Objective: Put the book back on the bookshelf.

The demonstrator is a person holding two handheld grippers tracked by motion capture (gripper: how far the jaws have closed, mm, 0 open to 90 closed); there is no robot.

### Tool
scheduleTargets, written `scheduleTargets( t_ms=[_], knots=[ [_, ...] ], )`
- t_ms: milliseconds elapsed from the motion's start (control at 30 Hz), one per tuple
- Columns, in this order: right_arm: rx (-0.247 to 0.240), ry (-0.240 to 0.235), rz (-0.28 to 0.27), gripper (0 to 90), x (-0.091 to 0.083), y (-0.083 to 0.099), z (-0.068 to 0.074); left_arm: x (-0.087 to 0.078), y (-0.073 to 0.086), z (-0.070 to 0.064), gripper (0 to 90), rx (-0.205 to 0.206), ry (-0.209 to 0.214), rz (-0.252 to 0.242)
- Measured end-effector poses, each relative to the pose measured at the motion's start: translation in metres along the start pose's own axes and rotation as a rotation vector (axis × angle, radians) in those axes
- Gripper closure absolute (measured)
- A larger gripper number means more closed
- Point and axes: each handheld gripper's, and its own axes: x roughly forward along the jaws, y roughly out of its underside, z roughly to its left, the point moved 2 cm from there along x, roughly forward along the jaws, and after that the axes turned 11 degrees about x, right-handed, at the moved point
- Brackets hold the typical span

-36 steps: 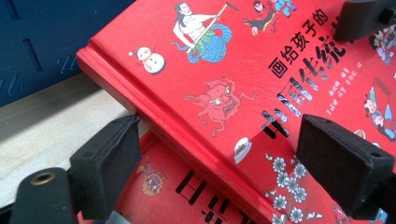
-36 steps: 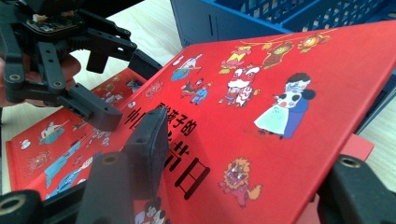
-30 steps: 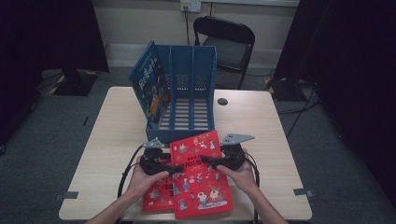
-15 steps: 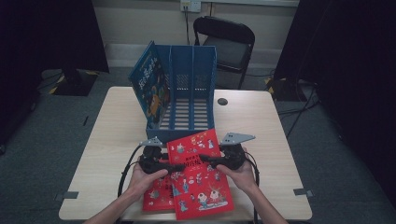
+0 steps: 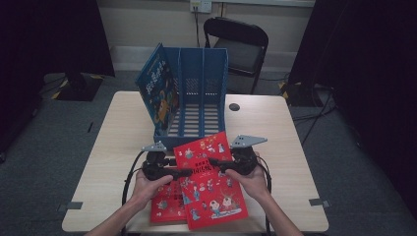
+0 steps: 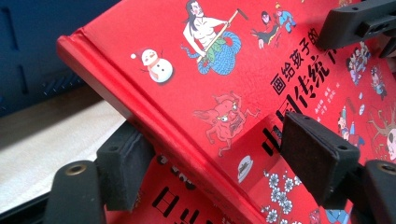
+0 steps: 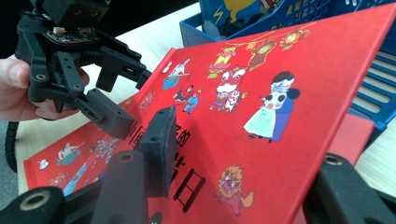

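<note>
one blue book point(image 5: 156, 93) already stands in the rack point(image 5: 215, 81). my left gripper point(image 5: 189, 172) and right gripper point(image 5: 212, 161) pinch the top red book point(image 5: 212, 189) before the rack; a second red book point(image 5: 164, 206) waits beneath.

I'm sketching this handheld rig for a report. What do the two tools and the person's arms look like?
Both are black. The left tool and right tool each carry a grey three-cornered plate on top and trail a black cable. Each has two jaws tipped with blocky black pads, on linkage arms with round screw holes. The forearms are bare, with no sleeves or gloves visible.
</note>
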Motion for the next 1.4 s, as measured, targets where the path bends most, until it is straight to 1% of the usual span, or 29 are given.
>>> scheduleTargets(
  t_ms=[67,167,200,267,333,400,433,533,667,700,800,900,933,1000,1033,1067,1100,1133,1267,1400],
  knots=[
    [0.002,-0.001,-0.005,50.8,-0.001,-0.001,0.0,-0.002,-0.001,0.001,29.1,0.004,0.004,-0.008],
    [0.001,-0.002,-0.009,50.9,-0.001,-0.002,0.0,-0.003,-0.003,0.001,29.4,0.005,-0.001,-0.019],
    [-0.004,-0.014,-0.006,52.1,-0.002,-0.004,0.001,-0.004,-0.003,0.001,29.6,0.01,0.0,-0.02],
    [-0.007,-0.015,-0.007,52.2,-0.003,-0.006,0.002,-0.007,-0.004,0.001,29.8,0.019,-0.007,-0.056],
    [-0.02,-0.015,-0.011,53.5,-0.003,-0.01,0.004,-0.009,-0.004,0.002,30.5,0.017,0.002,-0.068],
    [-0.023,-0.032,-0.025,56.8,-0.004,-0.013,0.007,-0.01,-0.005,0.002,30.8,0.019,0.011,-0.069],
    [-0.029,-0.036,-0.033,57.3,-0.003,-0.016,0.009,-0.011,-0.005,0.002,30.7,0.018,0.009,-0.073],
    [-0.03,-0.04,-0.032,57.2,-0.001,-0.019,0.01,-0.013,-0.005,0.003,30.9,0.007,0.007,-0.085],
    [-0.02,-0.045,-0.025,56.5,0.0,-0.021,0.007,-0.014,-0.005,0.004,32.8,0.01,0.002,-0.092],
    [-0.018,-0.047,-0.028,56.5,0.0,-0.021,0.006,-0.014,-0.005,0.004,33.1,0.012,0.002,-0.088],
    [-0.016,-0.051,-0.034,56.5,-0.002,-0.021,0.005,-0.014,-0.007,0.004,33.9,0.005,0.005,-0.094],
    [-0.032,-0.052,-0.038,56.7,-0.004,-0.023,0.006,-0.015,-0.009,0.003,35.4,0.009,0.002,-0.099],
    [-0.035,-0.051,-0.041,56.7,-0.005,-0.023,0.006,-0.015,-0.01,0.002,36.3,0.006,0.001,-0.105],
    [-0.038,-0.054,-0.048,56.9,-0.006,-0.024,0.006,-0.018,-0.013,0.002,37.2,0.015,-0.005,-0.126],
    [-0.042,-0.059,-0.054,57.2,-0.007,-0.025,0.006,-0.019,-0.013,0.002,38.1,0.014,-0.003,-0.13],
    [-0.059,-0.056,-0.051,57.1,-0.008,-0.029,0.008,-0.02,-0.014,0.003,38.6,0.027,-0.008,-0.12],
    [-0.059,-0.056,-0.051,57.1,-0.008,-0.029,0.008,-0.021,-0.015,0.003,38.6,0.032,-0.009,-0.128],
    [-0.06,-0.051,-0.052,56.5,-0.008,-0.031,0.008,-0.022,-0.016,0.003,38.7,0.029,-0.011,-0.139],
    [-0.079,-0.043,-0.06,55.7,-0.006,-0.039,0.01,-0.026,-0.019,0.005,39.4,0.04,-0.016,-0.148],
    [-0.092,-0.05,-0.071,56.6,-0.006,-0.044,0.012,-0.031,-0.022,0.006,41.2,0.048,-0.023,-0.159]
  ],
)
